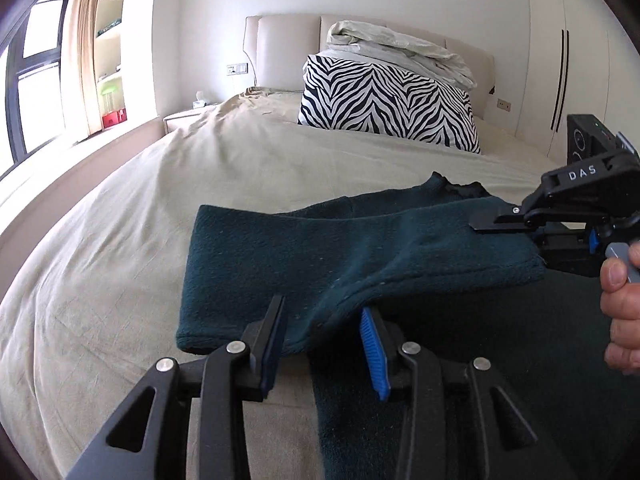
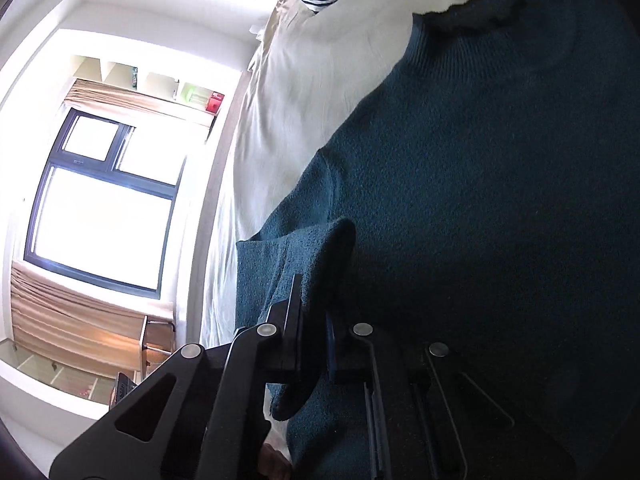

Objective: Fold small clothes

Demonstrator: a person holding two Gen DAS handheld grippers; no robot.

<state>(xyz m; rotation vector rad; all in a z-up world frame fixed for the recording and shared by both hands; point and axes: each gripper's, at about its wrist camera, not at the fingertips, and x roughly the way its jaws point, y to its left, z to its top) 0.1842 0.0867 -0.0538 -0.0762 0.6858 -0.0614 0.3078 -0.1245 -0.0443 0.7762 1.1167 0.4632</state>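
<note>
A dark teal knit sweater (image 1: 332, 248) lies on the beige bed sheet (image 1: 120, 240), one part folded across the body. My left gripper (image 1: 324, 328) is at its near edge, jaws apart, with cloth lying between the blue pads (image 1: 370, 340). My right gripper (image 1: 504, 226) comes in from the right and is shut on the far right edge of the folded part. In the right wrist view the sweater (image 2: 500, 184) fills the right side, and the right gripper (image 2: 316, 320) pinches a fold of it.
A zebra-striped pillow (image 1: 392, 104) with a crumpled duvet (image 1: 404, 50) on top stands by the headboard. A window (image 1: 36, 76) with curtains is at the left and a white wardrobe (image 1: 568, 52) at the right. The bed's left side is bare sheet.
</note>
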